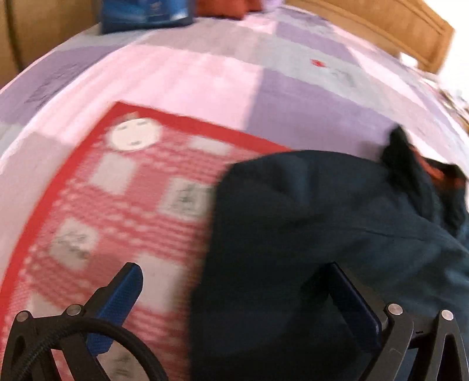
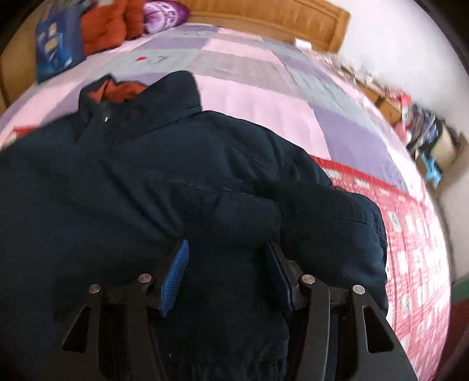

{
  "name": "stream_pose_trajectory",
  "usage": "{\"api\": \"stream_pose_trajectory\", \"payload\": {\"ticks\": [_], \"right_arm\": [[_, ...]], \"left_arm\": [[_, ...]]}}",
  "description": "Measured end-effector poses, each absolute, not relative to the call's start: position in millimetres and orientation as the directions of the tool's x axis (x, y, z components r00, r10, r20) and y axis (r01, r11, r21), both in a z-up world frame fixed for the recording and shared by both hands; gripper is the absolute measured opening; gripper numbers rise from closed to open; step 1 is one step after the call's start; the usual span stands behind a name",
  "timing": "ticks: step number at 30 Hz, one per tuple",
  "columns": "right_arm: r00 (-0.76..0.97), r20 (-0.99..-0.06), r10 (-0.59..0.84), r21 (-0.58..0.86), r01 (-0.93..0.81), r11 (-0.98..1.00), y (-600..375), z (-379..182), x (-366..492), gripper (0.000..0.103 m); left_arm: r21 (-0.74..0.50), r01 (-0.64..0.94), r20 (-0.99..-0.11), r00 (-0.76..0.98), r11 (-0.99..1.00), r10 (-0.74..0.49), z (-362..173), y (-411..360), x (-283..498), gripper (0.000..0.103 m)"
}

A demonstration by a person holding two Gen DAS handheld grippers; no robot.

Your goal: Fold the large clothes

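A dark navy padded jacket with an orange lining at the collar lies on the bed. In the left wrist view it fills the lower right. My left gripper is open wide, one finger over the red blanket, the other over the jacket's left edge. My right gripper is open just above the jacket's lower middle, its blue pads on either side of a puffed fold; I cannot tell whether they touch it.
A red-and-white patterned blanket lies under the jacket on a pink and purple checked bedspread. A wooden headboard, a blue bag, orange cushions and a purple pillow are at the far end. Clutter lies beside the bed.
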State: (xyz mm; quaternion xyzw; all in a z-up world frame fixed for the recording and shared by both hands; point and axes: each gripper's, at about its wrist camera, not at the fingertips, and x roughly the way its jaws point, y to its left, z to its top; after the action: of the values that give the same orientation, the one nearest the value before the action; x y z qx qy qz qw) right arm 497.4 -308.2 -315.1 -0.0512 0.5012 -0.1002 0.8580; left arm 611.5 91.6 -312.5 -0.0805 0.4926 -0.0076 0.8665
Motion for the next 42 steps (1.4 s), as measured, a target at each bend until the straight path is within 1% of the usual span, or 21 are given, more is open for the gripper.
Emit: {"api": "stream_pose_trajectory", "payload": {"ticks": [3, 5, 7, 10, 11, 13, 14, 15, 18, 21, 23, 25, 26, 27, 28, 29, 31, 34, 37, 40, 42], "right_arm": [[0.507, -0.834, -0.218, -0.166, 0.147, 0.975, -308.3, -322.8, 489.9, 0.057], [0.526, -0.823, -0.214, -0.159, 0.149, 0.976, -308.4, -326.5, 485.7, 0.057], [0.537, -0.819, -0.204, -0.147, 0.148, 0.978, -314.3, -327.5, 485.2, 0.057], [0.555, -0.809, -0.194, -0.131, 0.152, 0.980, -315.5, -330.7, 483.1, 0.057], [0.563, -0.803, -0.195, -0.130, 0.155, 0.979, -315.3, -332.1, 481.4, 0.057], [0.573, -0.795, -0.198, -0.131, 0.156, 0.979, -314.4, -333.3, 483.1, 0.057], [0.576, -0.793, -0.198, -0.131, 0.156, 0.979, -314.4, -333.8, 482.7, 0.057], [0.578, -0.793, -0.194, -0.127, 0.155, 0.980, -315.1, -334.4, 483.2, 0.057], [0.583, -0.792, -0.179, -0.112, 0.150, 0.982, -317.9, -336.0, 483.4, 0.057], [0.589, -0.789, -0.171, -0.102, 0.149, 0.984, -319.0, -337.4, 483.1, 0.057], [0.594, -0.787, -0.167, -0.096, 0.149, 0.984, -320.0, -338.2, 482.5, 0.057], [0.598, -0.785, -0.163, -0.090, 0.150, 0.985, -321.0, -339.0, 481.9, 0.057], [0.598, -0.785, -0.160, -0.087, 0.150, 0.985, -321.4, -339.3, 482.1, 0.057], [0.599, -0.785, -0.156, -0.081, 0.150, 0.985, -322.3, -339.4, 482.2, 0.057], [0.601, -0.785, -0.154, -0.078, 0.150, 0.986, -322.5, -339.4, 482.2, 0.057], [0.603, -0.783, -0.153, -0.077, 0.150, 0.986, -322.7, -339.5, 482.3, 0.057], [0.604, -0.782, -0.153, -0.076, 0.151, 0.986, -322.3, -339.5, 482.6, 0.057], [0.604, -0.782, -0.154, -0.078, 0.151, 0.986, -322.3, -339.5, 483.0, 0.057], [0.599, -0.785, -0.158, -0.084, 0.149, 0.985, -321.8, -337.0, 483.9, 0.057], [0.587, -0.791, -0.173, -0.107, 0.145, 0.984, -318.4, -332.5, 486.0, 0.057], [0.577, -0.798, -0.175, -0.109, 0.147, 0.983, -318.0, -329.7, 487.6, 0.057]], "left_arm": [[-0.162, -0.031, -0.850, 0.512, 0.986, -0.123, -307.2, 94.7, 620.2, 0.102], [-0.126, 0.066, -0.836, 0.530, 0.990, -0.142, -296.6, 80.8, 628.2, 0.102], [-0.055, 0.150, -0.836, 0.534, 0.987, -0.128, -290.2, 63.7, 638.5, 0.102], [-0.025, 0.205, -0.875, 0.469, 0.978, -0.120, -294.9, 46.1, 665.5, 0.102], [-0.017, 0.211, -0.883, 0.455, 0.977, -0.113, -296.1, 42.5, 668.7, 0.102], [0.101, 0.227, -0.904, 0.429, 0.969, -0.006, -309.2, 33.1, 681.2, 0.103], [0.183, 0.209, -0.911, 0.404, 0.961, 0.085, -321.7, 33.3, 688.9, 0.103], [0.212, 0.163, -0.913, 0.384, 0.964, 0.136, -328.8, 40.5, 694.7, 0.103], [0.208, -0.018, -0.917, 0.344, 0.978, 0.201, -342.0, 76.5, 705.2, 0.103], [0.253, -0.085, -0.891, 0.367, 0.964, 0.266, -341.0, 85.7, 704.9, 0.103], [0.315, -0.135, -0.852, 0.397, 0.940, 0.342, -335.5, 88.7, 703.1, 0.103], [0.334, -0.226, -0.829, 0.392, 0.915, 0.399, -328.2, 103.5, 701.8, 0.103], [0.339, -0.289, -0.823, 0.370, 0.895, 0.431, -324.5, 116.6, 699.9, 0.098], [0.284, -0.322, -0.844, 0.364, 0.903, 0.395, -322.4, 130.1, 697.4, 0.095], [0.145, -0.332, -0.883, 0.382, 0.932, 0.274, -318.4, 142.7, 692.2, 0.093], [0.014, -0.306, -0.896, 0.419, 0.952, 0.148, -311.1, 148.5, 684.0, 0.092], [-0.072, -0.154, -0.855, 0.519, 0.986, 0.019, -282.3, 131.0, 655.8, 0.092], [-0.102, 0.086, -0.806, 0.577, 0.991, -0.134, -252.6, 77.5, 604.3, 0.096], [-0.113, 0.270, -0.791, 0.558, 0.956, -0.252, -249.6, 9.7, 563.6, 0.100], [-0.107, 0.364, -0.819, 0.496, 0.925, -0.289, -275.1, -47.3, 555.3, 0.101], [-0.034, 0.361, -0.835, 0.503, 0.932, -0.225, -301.4, -70.7, 550.0, 0.103]]}}
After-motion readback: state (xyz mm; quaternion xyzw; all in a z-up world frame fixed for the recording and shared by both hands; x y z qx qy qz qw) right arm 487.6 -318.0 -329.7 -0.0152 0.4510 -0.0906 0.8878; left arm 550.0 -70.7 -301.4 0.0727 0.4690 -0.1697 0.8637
